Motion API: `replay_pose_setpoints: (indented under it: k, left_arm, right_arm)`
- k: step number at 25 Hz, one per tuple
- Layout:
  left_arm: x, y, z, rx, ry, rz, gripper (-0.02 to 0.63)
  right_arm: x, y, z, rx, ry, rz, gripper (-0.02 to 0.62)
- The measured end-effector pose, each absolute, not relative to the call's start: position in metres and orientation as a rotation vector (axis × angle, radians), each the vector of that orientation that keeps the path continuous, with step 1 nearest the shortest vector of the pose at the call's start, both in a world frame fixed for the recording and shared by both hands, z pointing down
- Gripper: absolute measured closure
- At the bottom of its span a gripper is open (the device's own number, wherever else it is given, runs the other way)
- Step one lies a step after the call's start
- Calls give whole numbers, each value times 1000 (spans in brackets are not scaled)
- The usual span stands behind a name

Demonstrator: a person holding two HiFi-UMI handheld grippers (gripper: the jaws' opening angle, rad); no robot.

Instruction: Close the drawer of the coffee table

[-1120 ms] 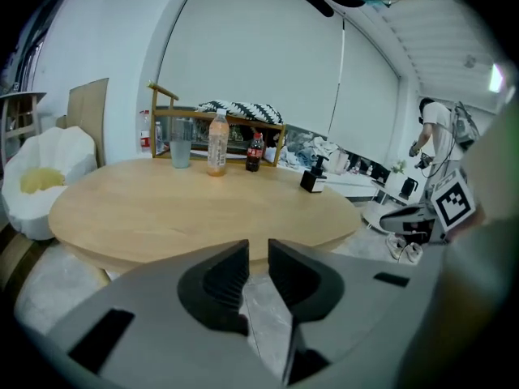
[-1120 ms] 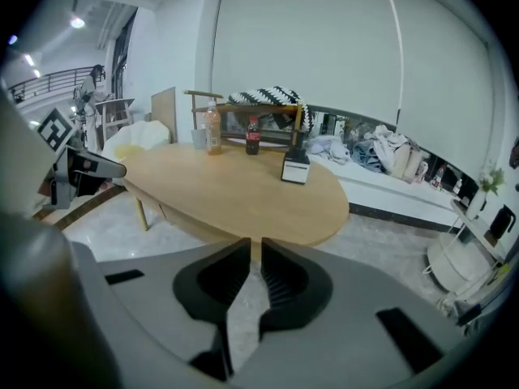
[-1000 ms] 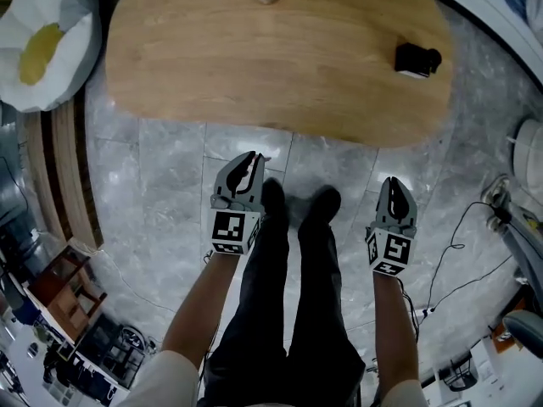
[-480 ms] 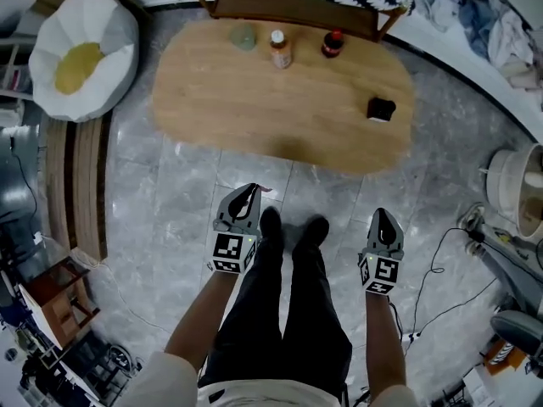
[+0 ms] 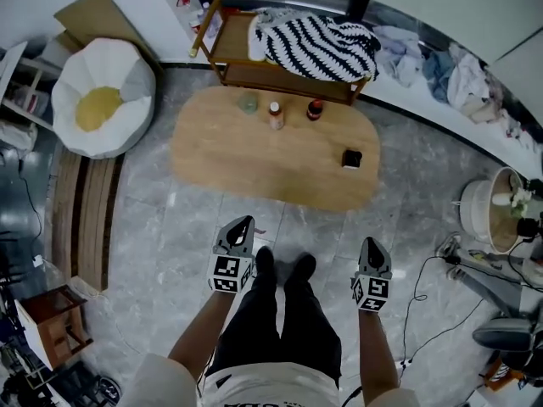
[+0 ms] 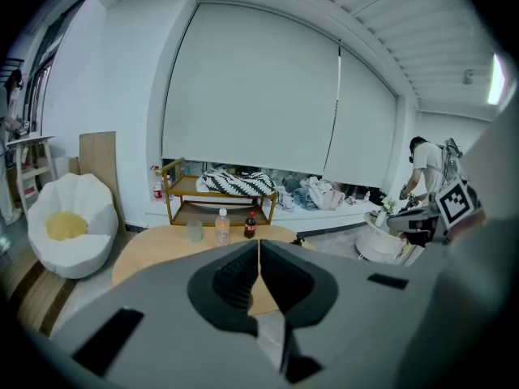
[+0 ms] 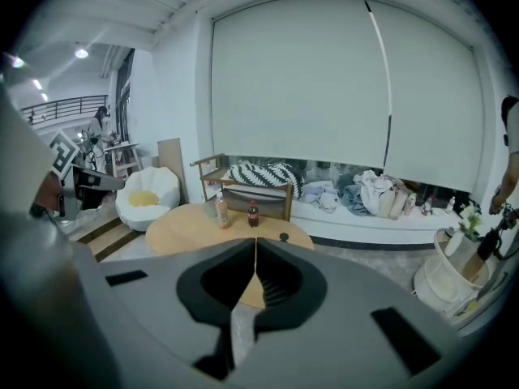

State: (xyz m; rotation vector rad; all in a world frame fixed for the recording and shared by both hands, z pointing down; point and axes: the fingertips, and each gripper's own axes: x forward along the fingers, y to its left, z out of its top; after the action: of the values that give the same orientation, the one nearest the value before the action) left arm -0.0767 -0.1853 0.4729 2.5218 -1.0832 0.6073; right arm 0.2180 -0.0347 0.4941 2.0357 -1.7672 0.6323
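Both the left gripper [image 5: 243, 225] and right gripper [image 5: 371, 246] hold their jaws together, empty; the left's have just been closing. The drawer of the coffee table [image 5: 246, 155], unseen here, is probably rigid and light-sliding: push its front centrally.

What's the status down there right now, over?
Left gripper and right gripper shut, empty. Coffee table ahead, no open drawer in view. Only bare floor between.

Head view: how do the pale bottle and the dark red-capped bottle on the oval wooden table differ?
The pale white-capped bottle is taller than the dark red-capped bottle. Its contents look light orange; the other's look near black. In the head view the pale one stands to the left, nearer the greenish cup. Both stand upright, capped, along the far edge of the oval wooden table.
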Motion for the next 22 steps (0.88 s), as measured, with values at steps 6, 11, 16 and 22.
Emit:
replay_pose_setpoints:
  k: [6, 11, 16, 22]
  left_arm:
    - [-78, -184, 416, 2519, -1039, 582, 584]
    - [-89, -182, 356, 2535, -1038, 538, 584]
    - [-105, -182, 308, 2558, -1056, 478, 584]
    - [-108, -185, 255, 2647, -1080, 397, 584]
  right_arm:
    - [211, -33, 443, 2042, -1815, 762, 574]
    - [201, -28, 381, 2028, -1852, 633, 574]
    - [203, -26, 321, 2045, -1891, 524, 574]
    - [220, -27, 256, 2114, -1917, 364, 574]
